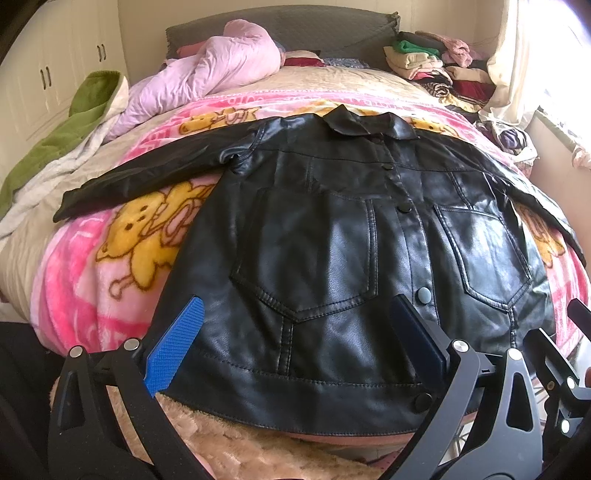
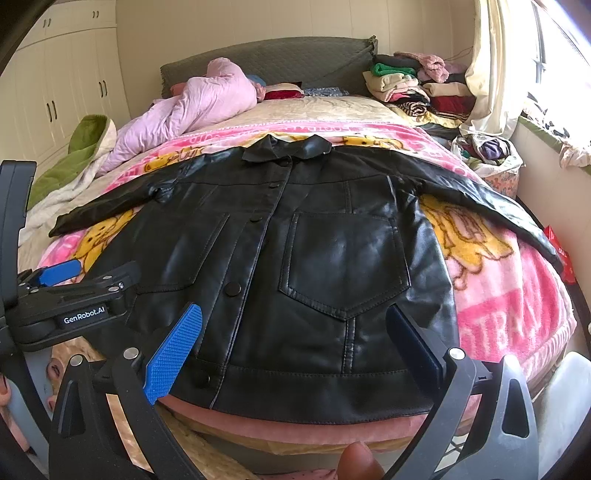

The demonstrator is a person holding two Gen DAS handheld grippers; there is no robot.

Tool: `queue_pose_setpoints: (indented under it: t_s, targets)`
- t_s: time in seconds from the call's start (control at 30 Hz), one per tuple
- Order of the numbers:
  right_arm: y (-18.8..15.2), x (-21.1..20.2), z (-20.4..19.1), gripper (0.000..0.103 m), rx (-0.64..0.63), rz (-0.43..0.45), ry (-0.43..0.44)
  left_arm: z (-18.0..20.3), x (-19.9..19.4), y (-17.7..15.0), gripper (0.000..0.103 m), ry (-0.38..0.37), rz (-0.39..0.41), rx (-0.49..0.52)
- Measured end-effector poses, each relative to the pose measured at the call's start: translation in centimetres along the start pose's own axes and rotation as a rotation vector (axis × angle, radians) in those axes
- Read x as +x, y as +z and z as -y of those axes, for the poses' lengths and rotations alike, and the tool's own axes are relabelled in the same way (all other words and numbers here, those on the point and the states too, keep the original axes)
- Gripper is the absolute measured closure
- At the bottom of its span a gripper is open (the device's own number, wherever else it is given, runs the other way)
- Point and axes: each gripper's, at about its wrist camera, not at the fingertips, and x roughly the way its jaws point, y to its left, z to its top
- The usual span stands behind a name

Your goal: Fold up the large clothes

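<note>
Here, your black leather jacket [image 1: 332, 229] lies flat and front-up on the pink cartoon blanket [image 1: 110, 258] that covers the bed, collar [image 1: 365, 123] toward the top of the frame and hem toward you at the bottom. It is buttoned, with both sleeves spread outward: one sleeve [image 1: 147, 173] runs to the left edge of the blanket, the other runs off toward the right edge of the frame.

In the left wrist view, your left gripper [image 1: 295, 343] hangs over the lower part of the jacket near the hem, its jaws wide apart and holding nothing; the blue pad [image 1: 173, 347] sits over the jacket's left edge. In the right wrist view, your right gripper [image 2: 295, 347] sits in much the same way over the hem, jaws wide apart and empty, below the chest pocket [image 2: 343, 258]. The left gripper shows there at the left of the frame, just beside the jacket's side.

Behind the jacket, in the upper left of the frame, you have a rumpled lilac quilt [image 1: 207, 74] and a green blanket [image 1: 70, 125]; a pile of folded clothes [image 1: 424, 62] sits at the upper right by the headboard [image 1: 295, 29]. White wardrobe doors [image 1: 44, 66] stand at the far left.
</note>
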Motion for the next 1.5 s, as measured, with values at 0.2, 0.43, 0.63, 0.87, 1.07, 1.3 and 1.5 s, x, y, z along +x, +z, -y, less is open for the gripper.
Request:
queue_pose_setpoints:
  t_s: [0.2, 0.43, 0.63, 0.87, 1.07, 1.3, 1.5]
  targets:
    - [0.0, 0.0, 0.0, 0.004, 0.002, -0.002, 0.001, 0.1, 0.3, 0.4, 0.009, 0.008, 0.001, 0.007]
    - [0.4, 0.5, -0.2, 0.004, -0.003, -0.010, 0.002, 0.3, 1.1, 0.9, 0.009, 0.014, -0.005, 0.008]
    - [1.7, 2.2, 0.2, 0.004, 0.006, -0.029, 0.027, 0.7, 2.3, 2.0, 0.009, 0.022, -0.016, 0.019]
    - [4.8, 4.0, 0.7, 0.004, 0.023, -0.022, 0.034, 0.9, 3.9, 5.1, 0.009, 0.028, -0.011, 0.052]
    - [8.1, 5.1, 1.7, 0.004, 0.058, 0.004, 0.050, 0.8, 5.5, 8.7, 0.009, 0.018, -0.017, 0.058]
    - [12.0, 7.1, 3.0, 0.004, 0.099, 0.028, 0.021, 0.8, 7.1, 13.1, 0.009, -0.021, -0.025, 0.033]
    - [14.9, 9.3, 5.0, 0.004, 0.187, 0.020, 0.028, 1.1, 8.6, 16.8, 0.009, -0.011, -0.011, 0.011]
